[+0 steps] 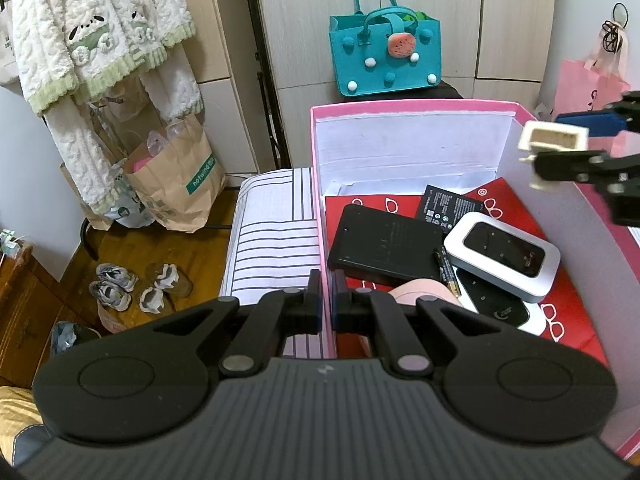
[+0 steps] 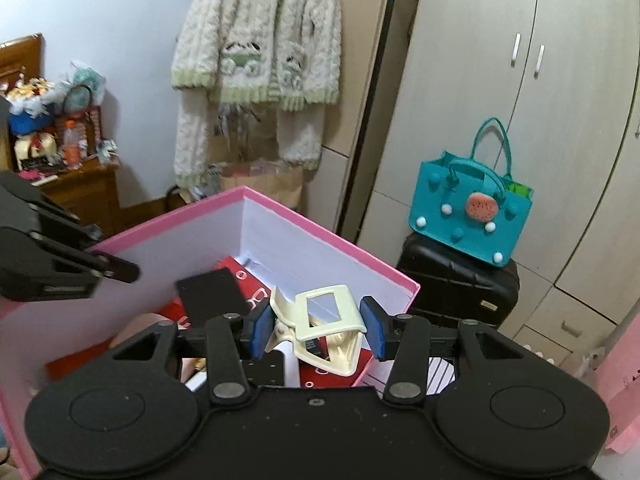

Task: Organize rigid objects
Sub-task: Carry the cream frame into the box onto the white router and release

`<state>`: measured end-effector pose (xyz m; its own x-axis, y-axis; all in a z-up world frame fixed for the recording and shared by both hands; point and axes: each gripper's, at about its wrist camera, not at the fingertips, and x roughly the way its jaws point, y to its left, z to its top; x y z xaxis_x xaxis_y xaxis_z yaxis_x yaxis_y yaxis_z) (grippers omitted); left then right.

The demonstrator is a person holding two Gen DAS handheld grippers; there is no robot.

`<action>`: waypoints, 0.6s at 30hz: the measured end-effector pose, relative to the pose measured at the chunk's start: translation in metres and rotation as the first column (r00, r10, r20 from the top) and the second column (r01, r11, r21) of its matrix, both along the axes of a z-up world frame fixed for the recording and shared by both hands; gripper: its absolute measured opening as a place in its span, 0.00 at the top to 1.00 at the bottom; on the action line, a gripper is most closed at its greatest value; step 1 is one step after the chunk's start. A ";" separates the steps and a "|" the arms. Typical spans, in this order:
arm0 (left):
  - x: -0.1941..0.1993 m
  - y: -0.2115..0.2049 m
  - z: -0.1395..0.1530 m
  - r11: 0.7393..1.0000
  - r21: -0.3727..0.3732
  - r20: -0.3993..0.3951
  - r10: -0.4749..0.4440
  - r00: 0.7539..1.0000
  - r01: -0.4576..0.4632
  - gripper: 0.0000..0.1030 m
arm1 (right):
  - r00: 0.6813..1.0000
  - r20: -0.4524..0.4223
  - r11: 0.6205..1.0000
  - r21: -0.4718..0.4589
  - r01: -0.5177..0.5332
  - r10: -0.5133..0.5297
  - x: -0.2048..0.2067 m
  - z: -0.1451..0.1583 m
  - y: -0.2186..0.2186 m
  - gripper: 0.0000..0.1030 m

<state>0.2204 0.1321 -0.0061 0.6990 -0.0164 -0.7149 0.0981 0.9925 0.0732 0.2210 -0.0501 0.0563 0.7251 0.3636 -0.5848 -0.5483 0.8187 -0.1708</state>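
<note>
Hair clip (image 2: 326,322), cream plastic, sat pinched between the blue pads of the right gripper (image 2: 316,330), held in the air above the open pink box (image 1: 400,105), not yet let go. Over on the other side, the left gripper (image 1: 326,312) was pressed together on the box's near wall, steadying it. Down inside, a good haul was already in place: a flat black case (image 1: 380,246), a silver-edged pocket device (image 1: 502,254), a second one (image 1: 500,312) under it, a slim pen (image 1: 447,272), a black battery (image 1: 450,206), a pink item (image 1: 420,294), all lying on red printed card (image 1: 532,220). So most looked packed, by my reading; lowering and dropping the clip remained. Whether more loose things waited outside the box, neither view showed.
</note>
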 end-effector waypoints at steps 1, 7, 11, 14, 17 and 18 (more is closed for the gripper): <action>0.000 0.001 0.000 1.000 -0.003 0.001 0.000 1.000 0.000 0.96 | 1.000 -0.003 1.000 0.009 0.011 -0.010 0.003 -0.002 0.000 0.49; 0.000 0.000 0.000 1.000 0.000 0.005 -0.002 1.000 0.002 0.96 | 0.998 0.025 0.994 0.090 0.063 -0.065 -0.003 0.003 -0.016 0.46; -0.001 0.000 0.000 1.000 -0.003 0.007 -0.003 1.000 0.003 0.96 | 0.992 0.067 0.983 0.154 0.099 -0.111 -0.026 0.012 -0.037 0.31; -0.001 0.000 0.000 1.000 -0.006 0.007 -0.003 1.000 0.003 0.96 | 0.987 0.084 0.979 0.162 0.123 -0.138 -0.044 0.012 -0.053 0.31; -0.001 0.000 0.000 1.000 -0.004 0.011 -0.003 1.000 0.003 0.96 | 0.988 0.018 0.970 0.193 0.150 -0.156 -0.057 0.008 -0.072 0.31; -0.001 -0.001 0.000 1.000 -0.001 0.014 -0.004 1.000 0.004 0.96 | 0.987 -0.008 0.967 0.202 0.156 -0.158 -0.061 0.007 -0.077 0.31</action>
<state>0.2190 0.1315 -0.0064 0.7091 -0.0197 -0.7048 0.1012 0.9921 0.0740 0.1598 -0.1274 0.0629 0.7870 0.3544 -0.5050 -0.4091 0.9125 0.0028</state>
